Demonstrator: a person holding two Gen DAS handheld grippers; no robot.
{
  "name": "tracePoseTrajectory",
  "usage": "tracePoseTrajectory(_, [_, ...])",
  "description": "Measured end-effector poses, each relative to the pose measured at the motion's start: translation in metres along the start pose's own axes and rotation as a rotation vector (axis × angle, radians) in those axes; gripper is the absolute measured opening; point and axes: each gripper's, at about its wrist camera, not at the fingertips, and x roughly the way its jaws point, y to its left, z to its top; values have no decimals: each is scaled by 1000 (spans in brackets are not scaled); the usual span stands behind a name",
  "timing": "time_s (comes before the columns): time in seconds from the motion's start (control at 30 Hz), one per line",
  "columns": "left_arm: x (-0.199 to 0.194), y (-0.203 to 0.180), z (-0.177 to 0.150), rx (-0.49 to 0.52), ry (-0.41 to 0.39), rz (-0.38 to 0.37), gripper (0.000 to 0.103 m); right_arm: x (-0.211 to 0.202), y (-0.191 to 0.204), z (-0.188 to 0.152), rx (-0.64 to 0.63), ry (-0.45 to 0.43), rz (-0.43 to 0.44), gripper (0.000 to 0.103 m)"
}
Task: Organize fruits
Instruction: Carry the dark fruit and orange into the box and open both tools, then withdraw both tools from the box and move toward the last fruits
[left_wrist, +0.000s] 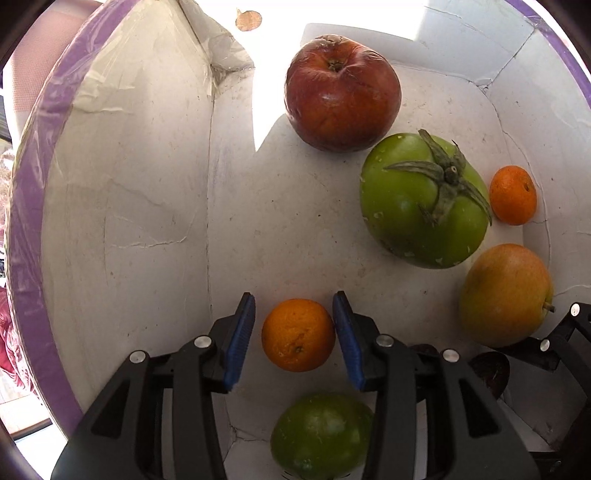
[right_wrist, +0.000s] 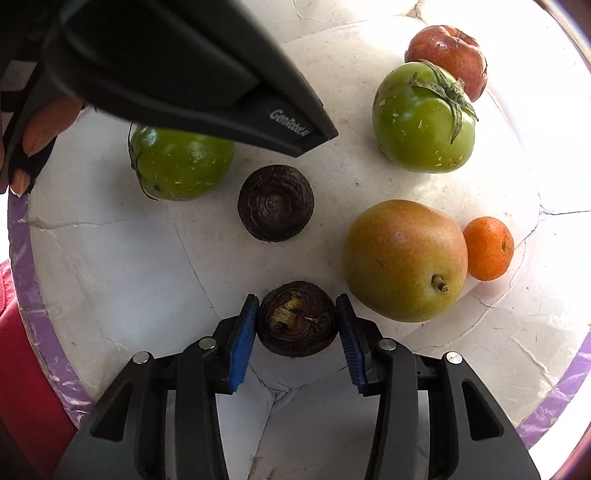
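Left claw (left_wrist: 293, 341) at bottom centre of its view, jaws narrow w/ a small gap round an orange (left_wrist: 298, 334), right pad touching it. Right claw (right_wrist: 296, 334) likewise, bottom centre, narrow round a dark bulb (right_wrist: 297, 319); left pad touching, gap at right. Both fruits sit on white tray (left_wrist: 147, 221).
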Motion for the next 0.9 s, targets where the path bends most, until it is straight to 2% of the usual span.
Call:
tracePoseTrajectory(0.23, [-10,-20,-15,25,-31,-12,61,-15,-4,-2,53,-55,30,59])
tracePoseTrajectory(0.37, [-33,-30,-21,67,-128,5,78,-30,-5,-8,70,-136,23,63])
tracePoseTrajectory(0.57, [-58,-44,-32,100,-230,73,91,-56,-6,-24,104,-240,18,70])
tracePoseTrajectory(0.63, [-64,-46,-35,102,-253,85,92,-63,-7,-29,117,-275,18,78])
tracePoseTrajectory(0.73, [-69,-51,-38,92,-270,90,94,-77,-8,-37,115,-323,33,83])
tracePoseTrajectory(0.9, [-70,-42,-38,66,-269,68,95,-88,2,-48,81,-379,9,86])
